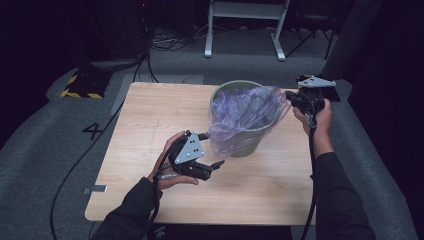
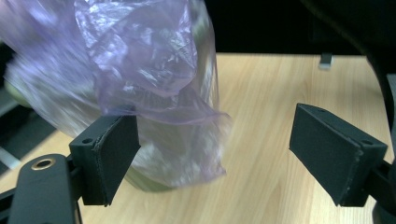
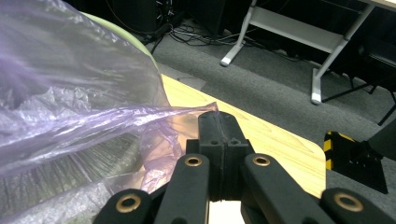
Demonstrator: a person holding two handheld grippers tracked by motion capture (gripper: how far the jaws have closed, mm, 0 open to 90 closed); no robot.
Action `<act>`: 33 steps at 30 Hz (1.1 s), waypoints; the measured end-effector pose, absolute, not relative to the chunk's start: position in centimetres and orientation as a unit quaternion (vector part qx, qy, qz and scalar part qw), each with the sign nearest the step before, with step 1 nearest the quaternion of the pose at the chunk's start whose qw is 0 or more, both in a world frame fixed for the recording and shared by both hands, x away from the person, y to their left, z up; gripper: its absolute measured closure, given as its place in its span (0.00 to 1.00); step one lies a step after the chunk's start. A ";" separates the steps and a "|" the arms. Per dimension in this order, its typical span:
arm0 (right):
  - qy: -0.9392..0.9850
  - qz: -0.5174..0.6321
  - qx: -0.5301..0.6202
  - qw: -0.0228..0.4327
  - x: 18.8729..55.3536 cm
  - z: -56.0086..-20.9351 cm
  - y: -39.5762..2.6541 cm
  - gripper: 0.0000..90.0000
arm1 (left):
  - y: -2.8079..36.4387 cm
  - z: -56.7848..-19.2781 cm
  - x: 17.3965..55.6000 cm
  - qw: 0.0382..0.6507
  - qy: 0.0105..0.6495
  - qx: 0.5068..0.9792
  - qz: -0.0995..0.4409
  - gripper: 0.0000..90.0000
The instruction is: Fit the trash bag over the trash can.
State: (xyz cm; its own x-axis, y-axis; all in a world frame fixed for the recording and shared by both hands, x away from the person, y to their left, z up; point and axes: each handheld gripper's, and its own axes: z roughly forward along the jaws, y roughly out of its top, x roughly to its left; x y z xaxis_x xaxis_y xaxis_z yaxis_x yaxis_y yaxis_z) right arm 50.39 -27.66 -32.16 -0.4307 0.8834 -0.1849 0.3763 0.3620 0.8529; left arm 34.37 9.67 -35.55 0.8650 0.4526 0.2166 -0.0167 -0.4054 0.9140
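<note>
The wooden table (image 1: 150,150) carries one thing that matters: a green bin (image 1: 247,142) standing upright towards its far right part, with a thin purple bag (image 1: 245,112) draped into and over it.

The bin looks like light moulded plastic, stiff enough to keep its shape but likely to slide or tip if the film is tugged hard sideways. The bag is the opposite: feather-light, limp, crinkled and slippery, and probably easy to tear where it stretches over the rim. I judge the best hold to be on the free edge of the film, pinched flat between the pads and pulled gently outwards and down over the lip (never by a bunched handful, which would drag the rest out of the bin).

The right gripper (image 1: 296,100) sits at the right side of the bin at rim height, the hand raised behind it; its jaws are pressed together with a stretched corner of the purple film caught between them, pulled taut away from the bin.

The left gripper (image 1: 210,150) lies near and left of the bin, low over the table, wrist turned so it points right towards the bin's wall. Its jaws stand wide apart; in the left gripper view a loose flap of film (image 2: 187,116) hangs just beyond one pad (image 2: 116,154), unpinched.
</note>
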 end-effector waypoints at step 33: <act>0.767 0.363 0.411 0.332 50.1 -31.9 -27.5 1.00 | 6.8 -32.3 39.6 0.454 0.139 0.842 0.255 0.28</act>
State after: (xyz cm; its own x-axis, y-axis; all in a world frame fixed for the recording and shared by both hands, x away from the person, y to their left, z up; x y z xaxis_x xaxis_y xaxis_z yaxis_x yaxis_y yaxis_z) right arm 50.09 -27.46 -31.88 -0.4421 0.8716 -0.2117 0.3886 0.3988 0.8306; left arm 39.59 6.84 -32.32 0.8312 0.4662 0.3028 0.0031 -0.5485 0.8362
